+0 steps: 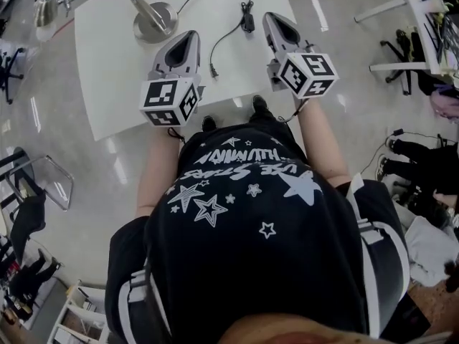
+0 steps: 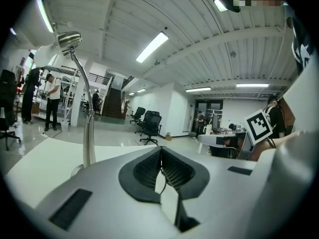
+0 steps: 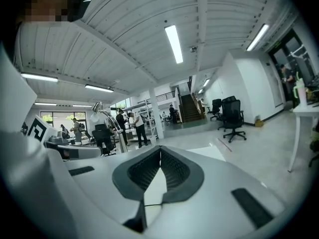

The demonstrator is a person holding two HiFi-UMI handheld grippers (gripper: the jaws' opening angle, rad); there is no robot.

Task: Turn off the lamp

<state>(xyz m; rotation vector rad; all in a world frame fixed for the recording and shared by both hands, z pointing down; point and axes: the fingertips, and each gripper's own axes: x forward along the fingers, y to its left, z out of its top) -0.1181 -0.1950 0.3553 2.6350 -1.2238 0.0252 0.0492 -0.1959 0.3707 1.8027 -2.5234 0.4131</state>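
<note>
**Approach to the lamp.** Left gripper [image 1: 188, 36] and right gripper [image 1: 275, 18] hover over the white table [image 1: 107, 77], both claws pinched together and empty, probably so a tip can press. The lamp [image 1: 153, 21] stands at the left gripper's 10 o'clock. Its inline cord switch [image 1: 247, 22] lies between the tips.

Overhead, plus two low views toward lamp [image 1: 153, 21]

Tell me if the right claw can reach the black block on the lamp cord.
Probably yes: the right claw lies close beside the black block on the white table, nothing between them but bare tabletop.
</note>
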